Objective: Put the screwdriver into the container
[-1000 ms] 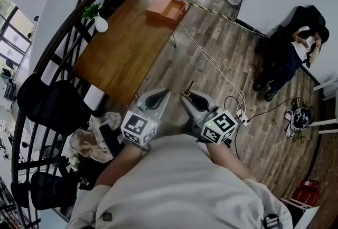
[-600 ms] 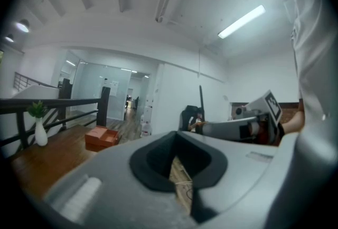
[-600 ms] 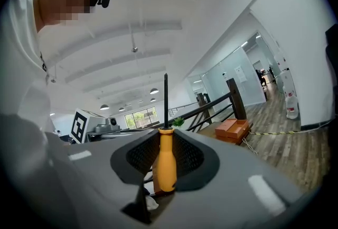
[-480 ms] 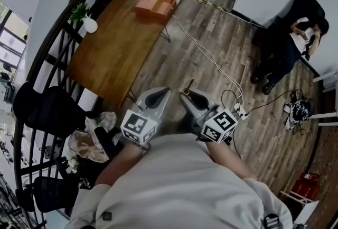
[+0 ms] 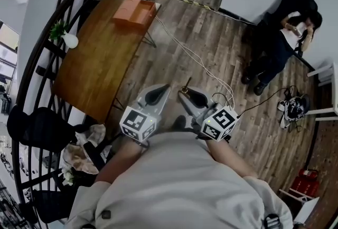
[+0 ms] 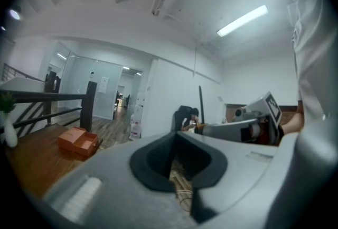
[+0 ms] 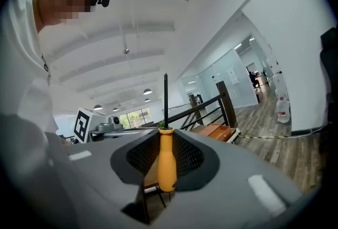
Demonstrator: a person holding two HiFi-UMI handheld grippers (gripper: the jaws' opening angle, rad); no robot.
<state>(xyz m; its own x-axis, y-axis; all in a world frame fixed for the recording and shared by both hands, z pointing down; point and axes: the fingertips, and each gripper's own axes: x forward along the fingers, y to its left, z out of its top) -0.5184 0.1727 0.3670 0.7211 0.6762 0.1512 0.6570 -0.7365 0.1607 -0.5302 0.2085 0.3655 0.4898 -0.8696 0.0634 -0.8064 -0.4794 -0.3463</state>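
Screwdriver (image 7: 167, 164) upright in grip of right tool (image 7: 165, 140), by orange handle; left tool (image 6: 178, 140) narrow, empty.

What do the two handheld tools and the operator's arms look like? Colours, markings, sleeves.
The left tool and right tool both have smooth grey wedge-shaped shells with black, mesh-textured pads inside. Each carries a white cube printed with black square markers: left cube, right cube. No cables visible on either. The person wears a pale top, and the forearms are uncovered.
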